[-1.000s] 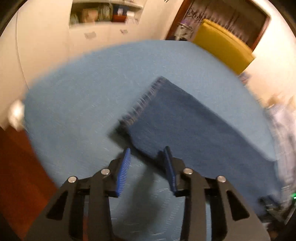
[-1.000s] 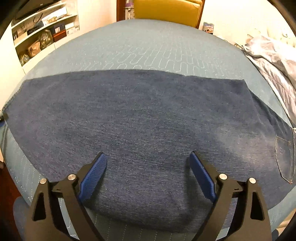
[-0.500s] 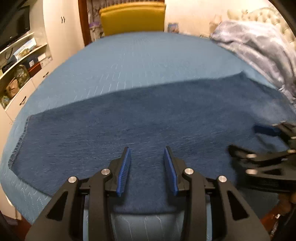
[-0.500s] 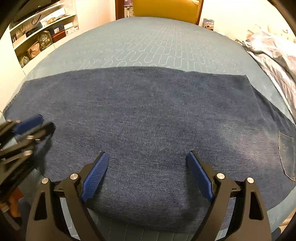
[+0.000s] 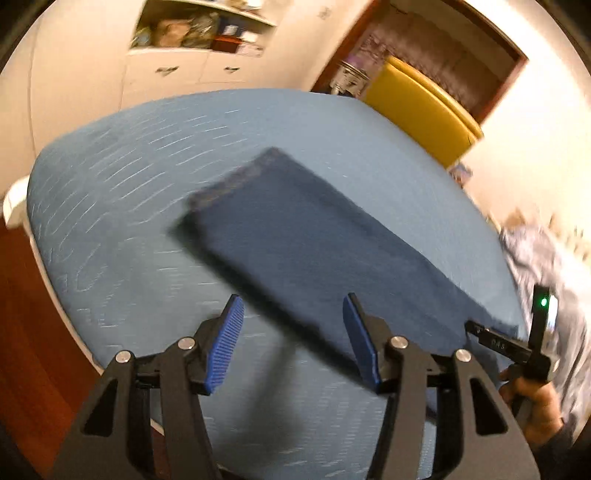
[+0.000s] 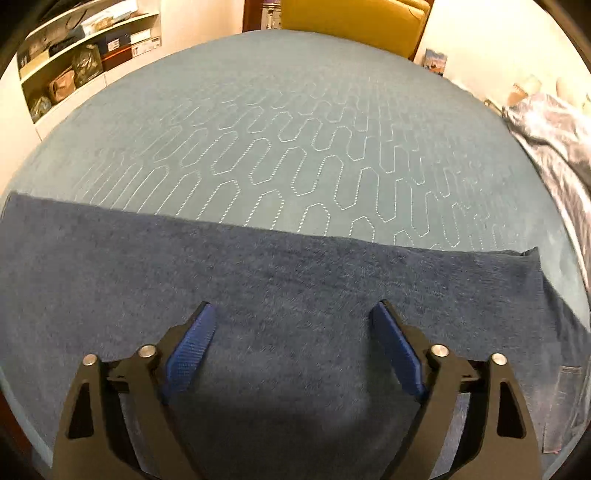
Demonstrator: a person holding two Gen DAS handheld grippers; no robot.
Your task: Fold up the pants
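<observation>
A long pair of dark blue denim pants (image 6: 280,295) is lying flat on a bed covered by a light blue quilted bedspread (image 6: 295,129) stitched with pale elongated hexagon shapes. In the right wrist view the pants are stretching across the picture from left to right, their long axis running sideways near the closest edge of the bed, with a stitched back pocket (image 6: 569,398) showing at the far right end. In the left wrist view, which is blurred, the same pants (image 5: 314,251) are running diagonally from the lower right toward a fringed hem (image 5: 236,177) at the upper left. The left gripper (image 5: 293,341) is hovering over the near edge of the pants with its blue-padded jaws spread apart and holding nothing. The right gripper (image 6: 293,350) is hanging above the middle of the pants, jaws also spread wide and empty. An open white wall shelf (image 6: 74,62) is holding bags and boxes. A yellow upholstered chair (image 6: 351,22) is standing beyond the bed.
</observation>
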